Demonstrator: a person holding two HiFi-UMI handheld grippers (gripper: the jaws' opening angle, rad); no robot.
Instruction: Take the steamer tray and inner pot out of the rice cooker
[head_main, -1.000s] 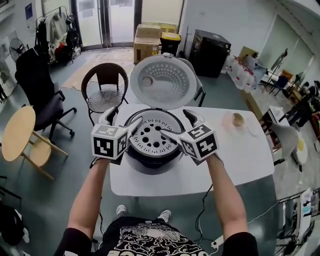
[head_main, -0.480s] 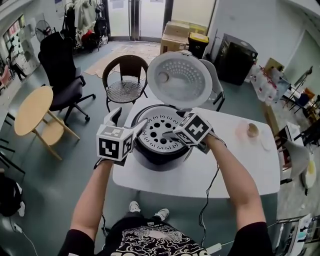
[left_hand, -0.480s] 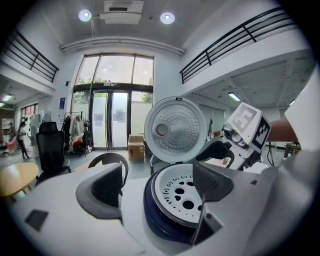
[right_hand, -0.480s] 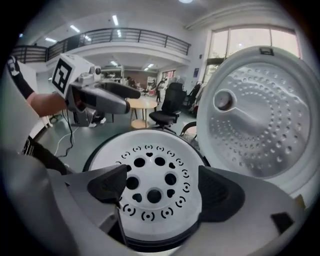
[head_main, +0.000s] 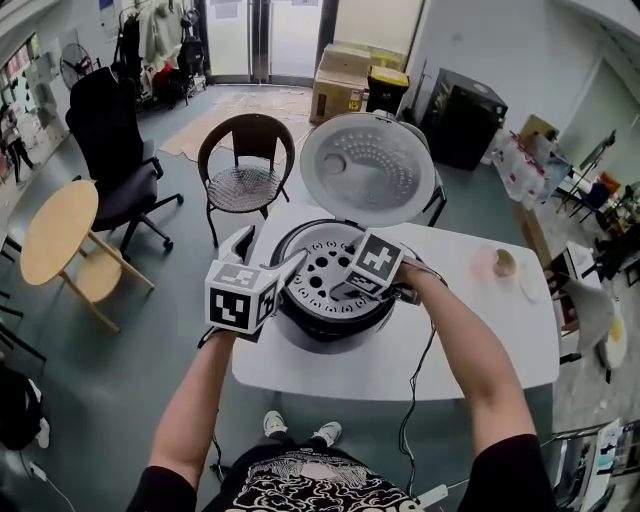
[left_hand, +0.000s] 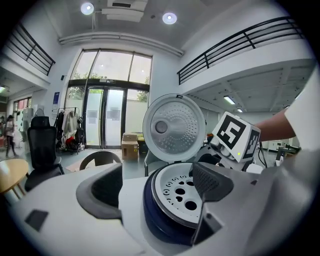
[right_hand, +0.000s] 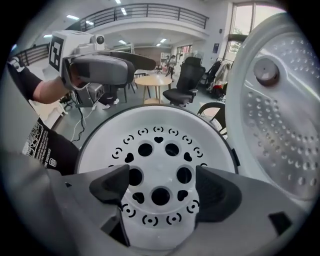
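The black rice cooker (head_main: 335, 315) stands on a white table (head_main: 480, 335) with its lid (head_main: 368, 170) swung up. The white steamer tray (head_main: 322, 268), full of round holes, sits in its mouth; the inner pot is hidden below it. My right gripper (head_main: 340, 290) points steeply down over the tray (right_hand: 157, 150). Its jaws (right_hand: 162, 187) are closing with the tray's centre below the gap, the pads pressing on nothing. My left gripper (head_main: 265, 255) is open at the cooker's left rim. In its own view that gripper (left_hand: 157, 192) frames the rim and the tray (left_hand: 182, 192).
A small dish (head_main: 500, 263) lies at the table's far right, and a cable (head_main: 420, 390) hangs off the front edge. A wicker chair (head_main: 245, 165) stands behind the table. A black office chair (head_main: 110, 130) and a round wooden table (head_main: 55, 230) are at the left.
My right gripper has tipped from nearly level to steeply downward and sunk over the tray, moving left from the cooker's right side. My left gripper has edged slightly toward the rim.
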